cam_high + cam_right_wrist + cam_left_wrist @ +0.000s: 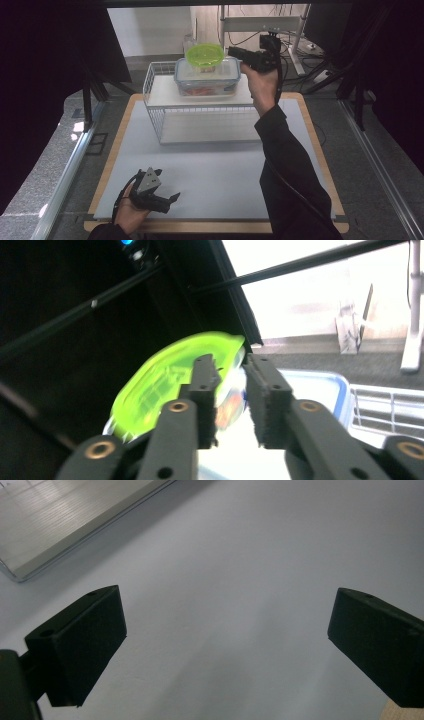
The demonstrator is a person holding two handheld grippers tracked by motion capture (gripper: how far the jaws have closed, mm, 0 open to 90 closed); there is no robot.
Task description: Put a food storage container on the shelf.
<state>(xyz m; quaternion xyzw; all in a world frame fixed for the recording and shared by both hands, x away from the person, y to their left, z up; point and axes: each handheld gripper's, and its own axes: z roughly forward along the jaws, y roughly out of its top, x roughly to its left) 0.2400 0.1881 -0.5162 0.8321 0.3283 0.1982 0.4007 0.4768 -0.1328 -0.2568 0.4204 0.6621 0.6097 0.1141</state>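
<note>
Tongs, near to far. L tongs [167, 200] rest low over the near-left of the worktop [215, 170], jaws spread wide w/ nothing between them; the left gripper view has bare grey surface under both pads. We read this hand as idle for now.

Mid-field: a white wire rack [200, 102] stands at the back half of the worktop, w/ a lower shelf and an upper deck. On the upper deck sits a clear lidded container [207, 77] w/ a blue-rimmed lid and reddish contents we can't identify.

Far: R tongs [231, 52] are raised to the container's right, jaws drawn nearly together on the rim of a lime-green bowl [205, 53]. In the right gripper view the bowl [170, 377] hangs tilted, its edge pinched between the pads; it looks just above the lid, though whether it touches we can't tell.

Step in hand, as we judge it: carrying the bowl at the container, either setting it onto the lid or lifting it off. Next move calls for keeping the rim pinch firm, levelling the bowl and clearing the rack wires.
</note>
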